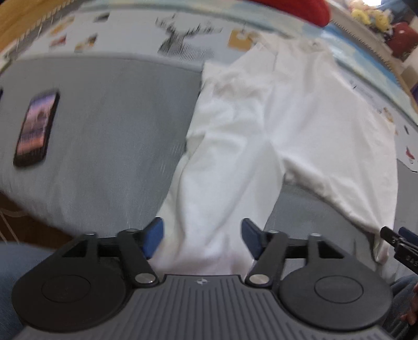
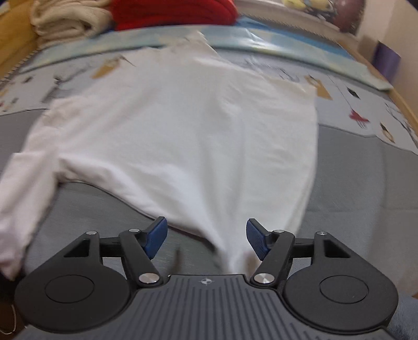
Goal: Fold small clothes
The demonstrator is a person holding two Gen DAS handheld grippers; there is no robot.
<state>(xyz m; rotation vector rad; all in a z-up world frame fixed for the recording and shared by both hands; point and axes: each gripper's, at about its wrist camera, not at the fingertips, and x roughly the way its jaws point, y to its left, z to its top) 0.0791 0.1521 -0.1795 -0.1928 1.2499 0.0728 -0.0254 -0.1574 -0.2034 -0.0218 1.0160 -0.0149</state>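
While the white garment lies spread on the grey bed cover, the left hand-held gripper stands wide apart with a sleeve running between its blue pads, not pressed. The right hand-held gripper is likewise spread, the garment's near corner loose between its pads. A phone lies left of the garment; red cloth sits beyond it.

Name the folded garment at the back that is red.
The red garment, right of the cream garment; the white shirt lies spread out in front.
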